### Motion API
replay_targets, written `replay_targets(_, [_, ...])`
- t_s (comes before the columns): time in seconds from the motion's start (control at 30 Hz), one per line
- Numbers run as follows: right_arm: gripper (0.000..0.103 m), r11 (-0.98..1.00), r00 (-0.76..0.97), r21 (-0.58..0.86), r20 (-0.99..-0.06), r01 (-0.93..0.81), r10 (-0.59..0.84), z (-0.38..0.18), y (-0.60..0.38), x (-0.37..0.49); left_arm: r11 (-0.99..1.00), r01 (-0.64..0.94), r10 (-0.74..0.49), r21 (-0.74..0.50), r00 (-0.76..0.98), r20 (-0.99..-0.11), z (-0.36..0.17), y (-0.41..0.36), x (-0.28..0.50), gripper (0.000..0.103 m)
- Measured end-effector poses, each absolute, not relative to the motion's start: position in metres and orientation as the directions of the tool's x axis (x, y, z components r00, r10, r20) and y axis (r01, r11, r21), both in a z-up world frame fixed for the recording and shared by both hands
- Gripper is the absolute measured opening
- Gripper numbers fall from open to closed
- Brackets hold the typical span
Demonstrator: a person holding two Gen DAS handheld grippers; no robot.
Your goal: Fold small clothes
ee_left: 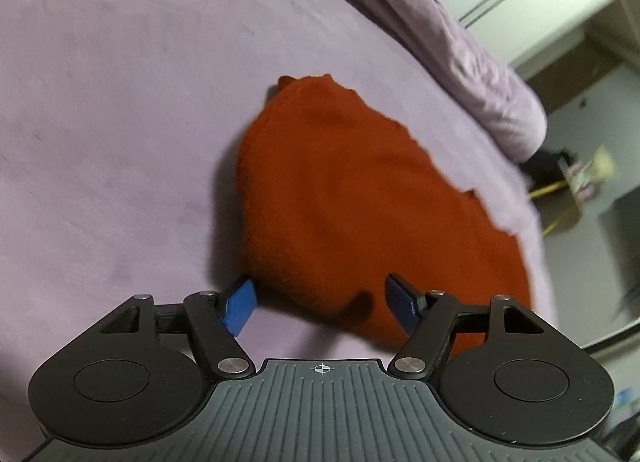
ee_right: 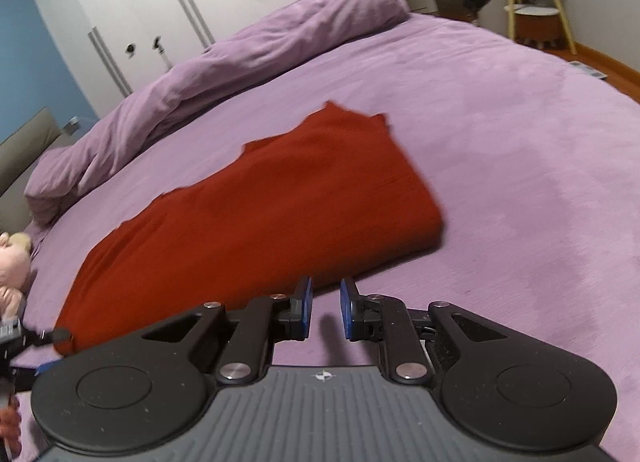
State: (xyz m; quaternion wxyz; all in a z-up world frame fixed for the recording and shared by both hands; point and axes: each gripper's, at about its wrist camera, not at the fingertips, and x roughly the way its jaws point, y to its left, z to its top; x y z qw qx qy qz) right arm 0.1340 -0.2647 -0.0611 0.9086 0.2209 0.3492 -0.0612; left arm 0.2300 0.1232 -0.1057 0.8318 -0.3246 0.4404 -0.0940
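Note:
A red garment (ee_left: pixel 352 198) lies folded over on the purple bedsheet (ee_left: pixel 120 122). In the left wrist view my left gripper (ee_left: pixel 320 302) is open wide and empty, its blue pads (ee_left: pixel 240 306) straddling the garment's near edge just above it. In the right wrist view the same garment (ee_right: pixel 260 214) stretches from lower left to upper right. My right gripper (ee_right: pixel 325 304) hovers at its near edge, jaws a small gap apart with nothing between them.
A rolled purple duvet (ee_right: pixel 240 62) lies along the far side of the bed. White wardrobe doors (ee_right: pixel 160 2) stand behind it. A stuffed toy (ee_right: pixel 14 262) sits at the left edge. A stool with yellow legs (ee_right: pixel 532 2) stands beyond the bed.

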Motion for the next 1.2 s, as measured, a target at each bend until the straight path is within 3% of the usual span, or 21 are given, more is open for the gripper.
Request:
replay_targets(0.27, [0.015,0.927,0.754,0.364,-0.633,0.090,0.176,-0.051,-0.198,0.167,0.585,-0.242,-0.503,-0.774,0.640,-0.580,-0.131,0.142,0.252,0.056])
replay_targets(0.43, [0.012,0.933,0.745,0.359,-0.613,-0.033,0.262,-0.051,-0.136,0.202,0.518,-0.293,-0.506,-0.803,0.652,-0.564,-0.143,0.149,0.263,0.029])
replay_targets(0.67, [0.012,0.942,0.715,0.325,-0.638,-0.086,0.286,-0.077,-0.082,0.238,0.560,-0.222,-0.514,-0.798,0.663,-0.545,-0.141,0.153,0.261,0.026])
replay_targets(1.0, [0.012,0.966,0.729,0.180,-0.634,-0.184,0.257,-0.074,-0.067,0.228,0.500,-0.255,-0.525,-0.827,0.671,-0.524,-0.154,0.161,0.265,0.031])
replay_targets(1.2, [0.011,0.970,0.778,0.181,-0.582,-0.160,0.237,-0.063,-0.060,0.226,0.493,-0.261,-0.524,-0.830,0.672,-0.523,-0.155,0.163,0.265,0.027])
